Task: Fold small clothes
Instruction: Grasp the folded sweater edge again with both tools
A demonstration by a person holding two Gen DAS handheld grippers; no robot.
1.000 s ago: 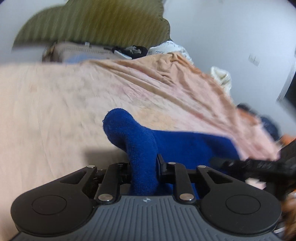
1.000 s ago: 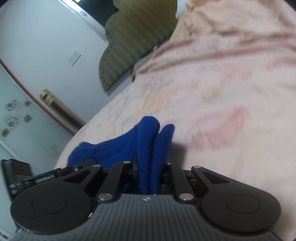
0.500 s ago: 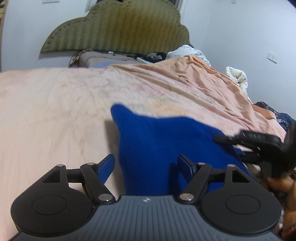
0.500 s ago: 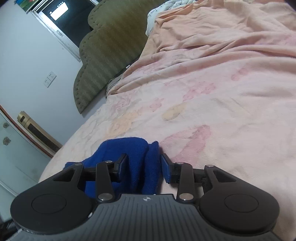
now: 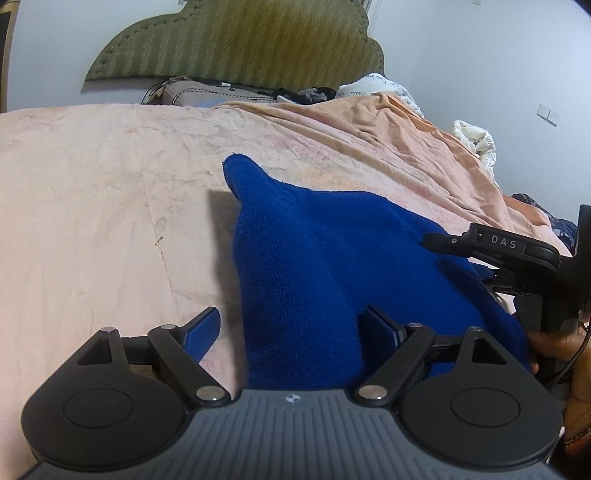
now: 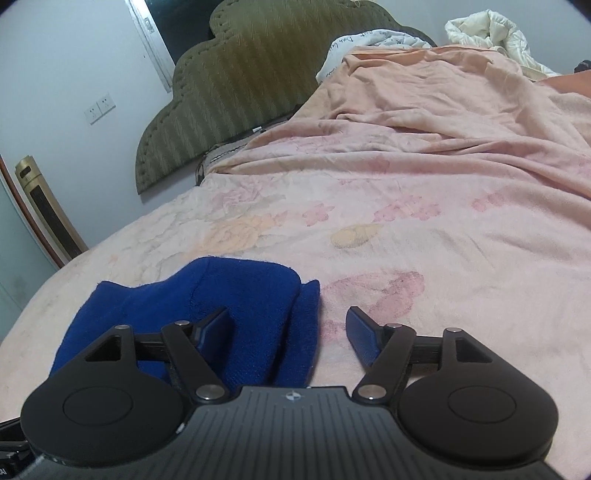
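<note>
A small blue knit garment (image 5: 332, 258) lies folded on the pink bedspread (image 5: 92, 221). My left gripper (image 5: 291, 326) is open, its fingers spread on either side of the garment's near edge. In the right wrist view the garment (image 6: 236, 295) lies doubled over, with a folded edge at its right. My right gripper (image 6: 288, 330) is open wide and low over that folded edge, holding nothing. The right gripper's black body (image 5: 517, 254) also shows at the right of the left wrist view, beside the garment.
A green padded headboard (image 5: 240, 40) stands at the far end of the bed. A rumpled orange sheet (image 6: 424, 85) and white bedding (image 6: 487, 33) are heaped at the far right. A gold standing unit (image 6: 40, 206) is by the left wall.
Both grippers were shut on the blue garment one second ago. Both have opened and let it go. The garment now lies flat on the bedspread.
</note>
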